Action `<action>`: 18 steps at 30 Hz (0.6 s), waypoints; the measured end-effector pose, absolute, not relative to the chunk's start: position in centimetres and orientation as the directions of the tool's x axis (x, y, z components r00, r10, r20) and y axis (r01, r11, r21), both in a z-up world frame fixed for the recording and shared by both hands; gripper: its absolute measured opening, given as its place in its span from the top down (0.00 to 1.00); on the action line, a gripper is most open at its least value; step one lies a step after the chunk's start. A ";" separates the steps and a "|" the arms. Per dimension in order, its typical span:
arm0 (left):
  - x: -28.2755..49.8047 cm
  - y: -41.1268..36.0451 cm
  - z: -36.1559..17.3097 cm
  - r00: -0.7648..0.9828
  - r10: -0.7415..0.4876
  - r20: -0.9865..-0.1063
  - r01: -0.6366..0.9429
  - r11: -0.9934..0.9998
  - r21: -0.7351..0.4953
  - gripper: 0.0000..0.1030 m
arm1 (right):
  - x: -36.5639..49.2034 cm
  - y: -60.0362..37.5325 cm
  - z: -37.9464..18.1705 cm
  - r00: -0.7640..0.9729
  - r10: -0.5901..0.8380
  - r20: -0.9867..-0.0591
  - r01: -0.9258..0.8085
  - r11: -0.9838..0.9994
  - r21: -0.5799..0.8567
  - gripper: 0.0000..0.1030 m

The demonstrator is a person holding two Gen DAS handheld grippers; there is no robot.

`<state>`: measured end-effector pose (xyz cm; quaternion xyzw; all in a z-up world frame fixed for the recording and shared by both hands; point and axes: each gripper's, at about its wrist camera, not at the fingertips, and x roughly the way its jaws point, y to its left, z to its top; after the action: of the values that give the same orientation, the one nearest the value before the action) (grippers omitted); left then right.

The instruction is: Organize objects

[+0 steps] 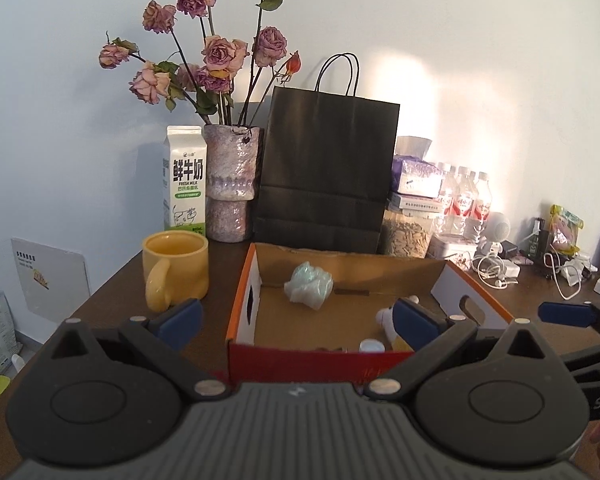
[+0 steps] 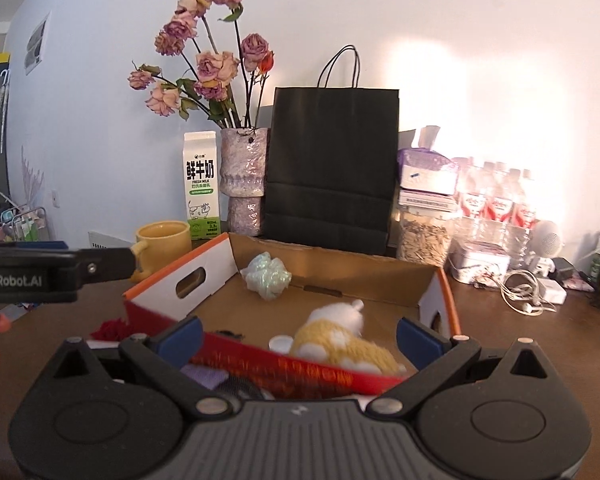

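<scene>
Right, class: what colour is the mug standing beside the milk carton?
Yellow. The mug shows best in the left wrist view, left of the cardboard box.

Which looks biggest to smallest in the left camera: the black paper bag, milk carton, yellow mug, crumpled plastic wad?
1. Black paper bag
2. Milk carton and yellow mug: alike; the mug sits nearer the camera, so unranked.
3. Crumpled plastic wad

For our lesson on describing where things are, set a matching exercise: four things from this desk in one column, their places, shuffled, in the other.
Things:
1. crumpled plastic wrap
2. yellow mug
3. milk carton
4. black paper bag

Places:
A. behind the cardboard box
B. inside the box
C. left of the flower vase
D. left of the box, outside it

Pairs: 1-B, 2-D, 3-C, 4-A
</scene>
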<state>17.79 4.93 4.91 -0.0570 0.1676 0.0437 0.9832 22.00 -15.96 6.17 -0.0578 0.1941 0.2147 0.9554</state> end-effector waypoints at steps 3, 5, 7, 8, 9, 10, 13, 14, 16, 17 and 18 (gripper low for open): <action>15.7 4.7 4.6 0.938 0.066 -0.340 -0.104 0.990 -0.092 0.00 | 19.9 -16.9 5.9 0.831 0.385 -0.402 -0.429 0.903 -0.021 0.00; 14.3 4.6 4.3 0.936 0.068 -0.346 -0.105 0.991 -0.089 0.00 | 18.5 -17.4 5.5 0.829 0.383 -0.407 -0.427 0.904 -0.021 0.00; 13.1 4.5 3.8 0.931 0.070 -0.358 -0.107 0.991 -0.084 0.00 | 17.2 -17.9 5.2 0.827 0.379 -0.415 -0.424 0.905 -0.019 0.00; 12.5 4.5 3.5 0.928 0.071 -0.365 -0.108 0.991 -0.083 0.00 | 16.6 -18.1 4.9 0.825 0.379 -0.420 -0.425 0.905 -0.017 0.00; 12.0 4.5 3.3 0.925 0.071 -0.374 -0.110 0.990 -0.083 0.00 | 16.0 -18.3 4.7 0.821 0.380 -0.425 -0.424 0.905 -0.011 0.00; 11.5 4.5 3.0 0.921 0.073 -0.382 -0.112 0.990 -0.083 0.00 | 15.5 -18.5 4.4 0.818 0.380 -0.432 -0.424 0.906 -0.007 0.00; 10.1 4.6 2.0 0.910 0.077 -0.408 -0.120 0.989 -0.082 0.00 | 14.1 -19.0 3.5 0.808 0.377 -0.452 -0.422 0.907 0.003 0.00; 9.7 4.7 1.7 0.905 0.078 -0.418 -0.123 0.989 -0.081 0.00 | 13.7 -19.2 3.1 0.804 0.377 -0.460 -0.420 0.907 0.009 0.00; 9.0 4.9 1.1 0.896 0.079 -0.438 -0.127 0.989 -0.082 0.00 | 13.1 -19.4 2.4 0.794 0.374 -0.479 -0.417 0.909 0.018 0.00; 8.7 5.0 0.8 0.891 0.080 -0.446 -0.130 0.988 -0.082 0.00 | 12.8 -19.5 2.1 0.790 0.370 -0.489 -0.414 0.910 0.019 0.00; 8.4 5.0 0.5 0.887 0.082 -0.454 -0.133 0.988 -0.082 0.00 | 12.5 -19.6 1.7 0.785 0.368 -0.498 -0.413 0.910 0.020 0.00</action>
<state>8.37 5.04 0.51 -0.0555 0.2311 0.0553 0.9698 12.47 -19.59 1.73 -0.0451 0.2540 0.2069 0.9438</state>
